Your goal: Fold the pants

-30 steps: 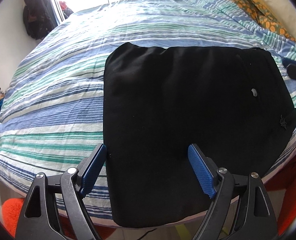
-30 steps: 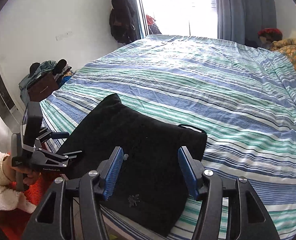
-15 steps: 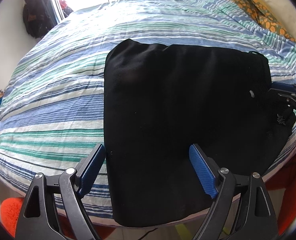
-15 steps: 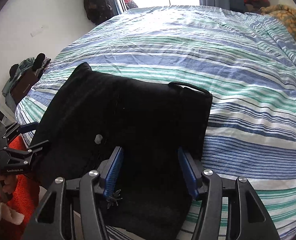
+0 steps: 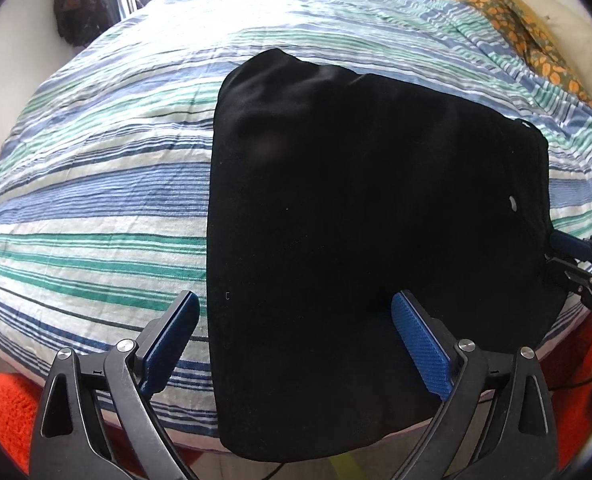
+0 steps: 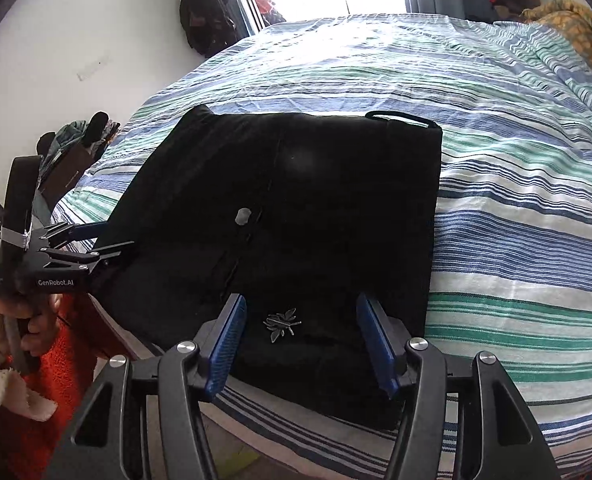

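The black pants (image 5: 367, 220) lie folded in a rough rectangle on the striped bed, their near end hanging over the bed's front edge. They also show in the right wrist view (image 6: 296, 208), with a pale button and a small metal emblem (image 6: 282, 323) on top. My left gripper (image 5: 292, 340) is open and empty, its fingers either side of the pants' left near corner. My right gripper (image 6: 299, 336) is open and empty above the emblem end. Each gripper shows in the other's view: the right one (image 5: 575, 264) and the left one (image 6: 92, 244), both at the pants' edges.
The striped blue, green and white bedcover (image 5: 96, 184) spreads left and far of the pants. An orange patterned blanket (image 5: 515, 28) lies at the far right. An orange rug (image 6: 60, 360) is on the floor below the bed edge. Dark clothes hang on the wall (image 6: 204, 12).
Both grippers have moved in toward the pants and lower. The right gripper now sits over the emblem end. The pants have not visibly moved.
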